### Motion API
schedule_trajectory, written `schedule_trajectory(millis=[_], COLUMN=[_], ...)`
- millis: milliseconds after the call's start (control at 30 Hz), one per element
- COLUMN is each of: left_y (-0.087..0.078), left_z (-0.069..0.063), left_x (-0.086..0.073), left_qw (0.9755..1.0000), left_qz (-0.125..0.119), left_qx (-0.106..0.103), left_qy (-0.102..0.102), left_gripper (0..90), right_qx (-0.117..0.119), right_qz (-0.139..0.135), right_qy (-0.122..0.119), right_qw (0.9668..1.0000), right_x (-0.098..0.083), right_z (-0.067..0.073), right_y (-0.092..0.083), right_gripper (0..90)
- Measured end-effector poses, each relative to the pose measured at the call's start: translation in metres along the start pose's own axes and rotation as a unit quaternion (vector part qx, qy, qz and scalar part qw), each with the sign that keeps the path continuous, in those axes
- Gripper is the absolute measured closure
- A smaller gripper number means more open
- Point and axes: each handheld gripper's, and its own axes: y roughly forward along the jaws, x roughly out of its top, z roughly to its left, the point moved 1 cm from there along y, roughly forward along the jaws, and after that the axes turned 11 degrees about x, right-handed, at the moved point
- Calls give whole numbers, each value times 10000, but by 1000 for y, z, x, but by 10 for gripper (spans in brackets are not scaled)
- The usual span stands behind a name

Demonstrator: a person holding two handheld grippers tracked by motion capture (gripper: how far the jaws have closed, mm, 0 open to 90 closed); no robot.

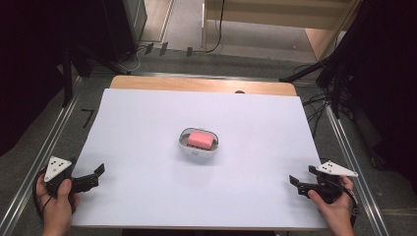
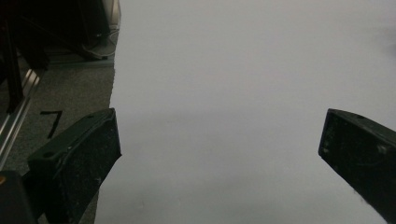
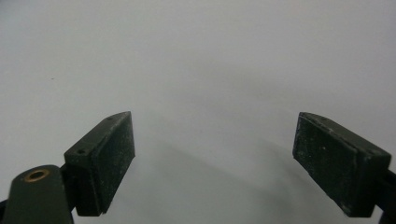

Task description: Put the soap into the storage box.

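A pink block lies in a small white oval dish at the middle of the white table sheet. My left gripper rests near the front left corner, held by a hand, its jaws wide apart with nothing between them. In the left gripper view the gripper looks over bare sheet. My right gripper sits near the front right corner, also held by a hand. Its jaws stand open and empty in the right gripper view. Both grippers are well apart from the dish.
A wooden table edge shows beyond the sheet. Metal rails run along both sides, and cables lie on the carpet at the right. Dark stands rise at the back corners.
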Motion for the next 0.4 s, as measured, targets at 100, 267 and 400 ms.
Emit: schedule_trajectory(millis=[100, 267, 400], left_y=[0, 0, 1], left_z=[0, 0, 0], left_x=[0, 0, 0], left_qw=[10000, 10000, 10000], left_qz=[4, 7, 21], left_qx=[4, 2, 2], left_qy=[6, 15, 19], left_gripper=[0, 0, 0], right_qx=[1, 1, -11], right_qz=[-164, -194, -176], right_qy=[90, -54, -114], right_qw=[9998, 9998, 9998], right_x=[-1, -2, -2], right_z=[-3, 1, 2], right_y=[-2, 0, 1], right_gripper=[130, 129, 129])
